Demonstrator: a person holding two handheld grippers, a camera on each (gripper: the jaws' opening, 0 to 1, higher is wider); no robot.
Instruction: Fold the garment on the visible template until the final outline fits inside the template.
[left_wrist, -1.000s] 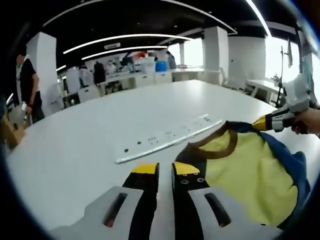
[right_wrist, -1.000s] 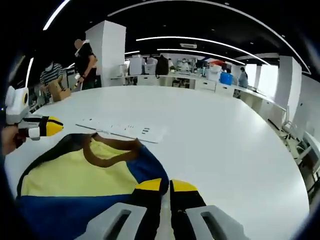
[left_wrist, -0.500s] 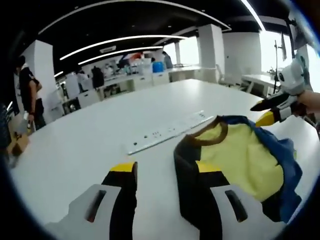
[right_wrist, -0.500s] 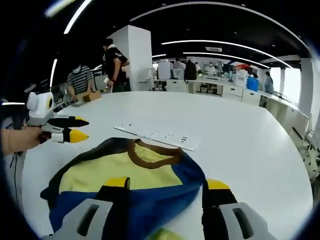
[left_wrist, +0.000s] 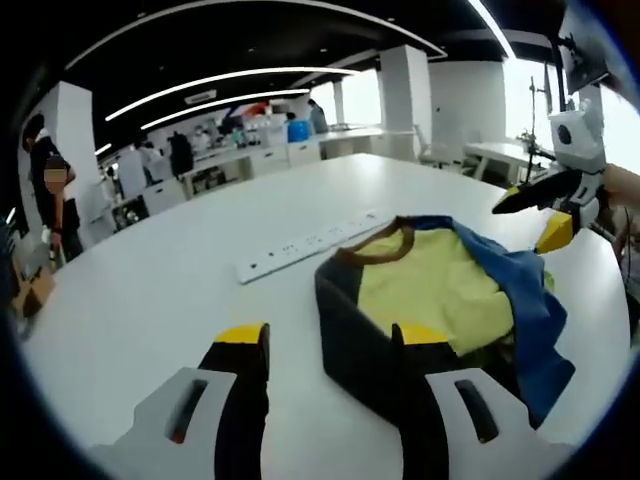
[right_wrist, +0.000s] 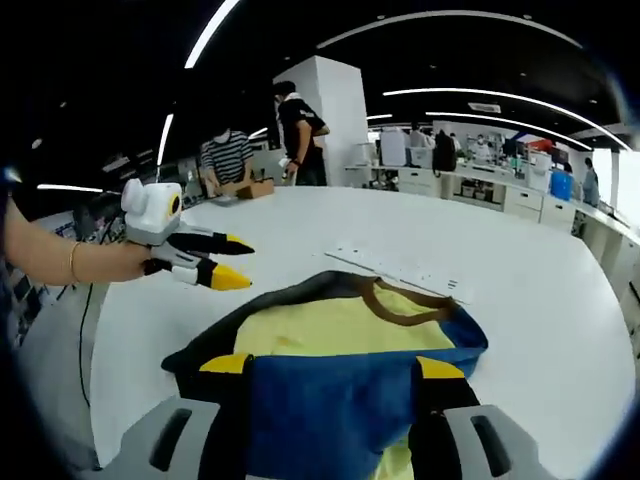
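Both grippers hang open above a white table, neither gripping anything: the left gripper spreads its yellow-tipped jaws wide over the dark edge of the garment, while the right gripper holds its jaws just as wide above the blue panel. In the right gripper view, the left gripper shows from the side, jaws parted, held level by a hand with a bangled wrist, off the cloth's near-left edge. In the left gripper view, the right gripper hovers past the far side of the blue fabric, also parted.

The garment, yellow with a brown collar, a blue panel and a dark border, lies loosely bunched in the middle of the table, just short of a white power strip. No template outline can be made out in either view, so whether the fold fits it cannot be told.

The risk from here looks plain: the blue layer sits rumpled and folded over itself, and a careless pinch could catch two layers at once, dragging the whole bundle askew or toward the strip. Jaws closing short of the hem would likely come up with nothing
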